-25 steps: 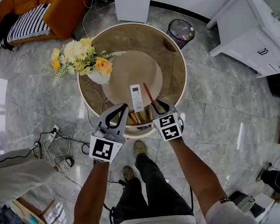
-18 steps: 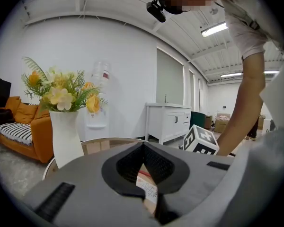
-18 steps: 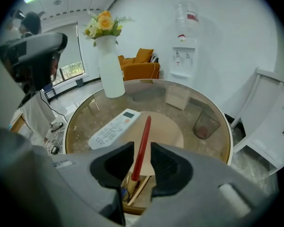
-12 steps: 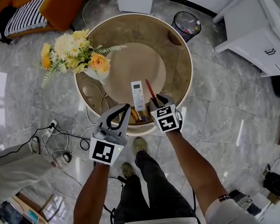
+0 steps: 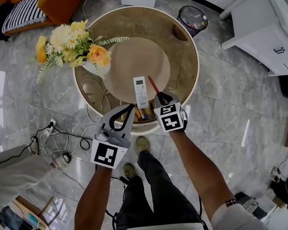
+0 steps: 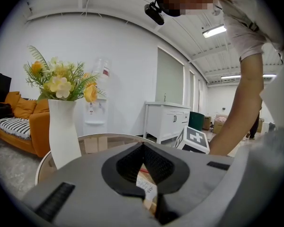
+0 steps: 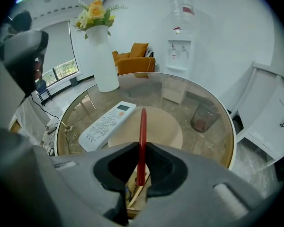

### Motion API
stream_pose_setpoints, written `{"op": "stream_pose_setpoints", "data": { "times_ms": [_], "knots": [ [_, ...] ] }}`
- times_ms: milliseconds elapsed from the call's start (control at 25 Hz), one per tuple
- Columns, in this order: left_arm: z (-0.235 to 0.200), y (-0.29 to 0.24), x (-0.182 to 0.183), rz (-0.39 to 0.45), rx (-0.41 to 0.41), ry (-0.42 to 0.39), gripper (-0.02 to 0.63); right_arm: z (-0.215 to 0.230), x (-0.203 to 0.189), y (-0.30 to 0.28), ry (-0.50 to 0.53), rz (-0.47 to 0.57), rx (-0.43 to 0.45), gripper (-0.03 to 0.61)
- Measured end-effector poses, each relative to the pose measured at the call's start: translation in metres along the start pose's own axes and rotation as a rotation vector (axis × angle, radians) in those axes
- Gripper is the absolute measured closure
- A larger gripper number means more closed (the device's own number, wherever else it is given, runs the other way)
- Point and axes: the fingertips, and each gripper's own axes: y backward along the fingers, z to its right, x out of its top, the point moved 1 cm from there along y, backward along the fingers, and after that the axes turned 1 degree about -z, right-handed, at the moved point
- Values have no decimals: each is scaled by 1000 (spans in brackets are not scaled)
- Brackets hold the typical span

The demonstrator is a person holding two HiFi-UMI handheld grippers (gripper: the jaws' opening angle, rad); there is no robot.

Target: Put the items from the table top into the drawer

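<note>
- Clamping onto the red pen (image 7: 142, 126): the right gripper (image 7: 142, 144) has just been closing. Its black ribbed fingers (image 7: 164, 169) pinch the slim, glossy shaft low down, and the rest of it runs straight up the middle of the frame.
- In the head view, centre, the pen slants up and to the left out of the gripper, over the near edge of the round bench (image 5: 197, 66). I can't tell whether its far tip touches the glass.
- The bench has a brownish see-through top and a smooth cream rim, with a round beige base (image 5: 134, 61) showing through the glass.
- The white remote (image 5: 140, 91) is a long rounded slab with rows of small buttons. It lies flat on the glass just left of the pen, not touching it.
- The left gripper (image 5: 130, 109) sits lower left of centre with its fingers (image 6: 161, 164) closed tip to tip on nothing, leaving a teardrop-shaped gap behind the tips.
- The drawer (image 5: 143, 119) is wooden and open under the near rim, squeezed between the two grippers and mostly hidden. Its contents are only glimpsed and hard to name.
- In the upper left, a tall matte white vase (image 5: 100, 70) stands on the bench's edge, holding yellow and cream flowers (image 5: 69, 44) with feathery green sprigs.
- In the left gripper view, the person's arm (image 6: 248, 103) fills the right side and is cut off by the frame.
</note>
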Motion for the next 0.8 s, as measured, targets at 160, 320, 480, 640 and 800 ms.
{"op": "stream_pose_setpoints", "data": {
  "times_ms": [160, 320, 480, 640, 800],
  "knots": [
    [6, 5, -6, -2, -7, 3, 614, 5, -7, 8, -60, 38, -26, 534],
    [12, 14, -9, 5, -8, 1, 614, 0, -10, 28, -86, 88, -33, 534],
    [21, 28, -14, 9, -16, -5, 614, -15, -16, 52, -96, 136, -38, 534],
    [30, 46, -19, 22, -26, -12, 614, -37, -23, 77, -87, 180, -50, 534],
    [43, 68, -20, 36, -40, -20, 614, -59, -33, 101, -88, 210, -64, 534]
  ]
}}
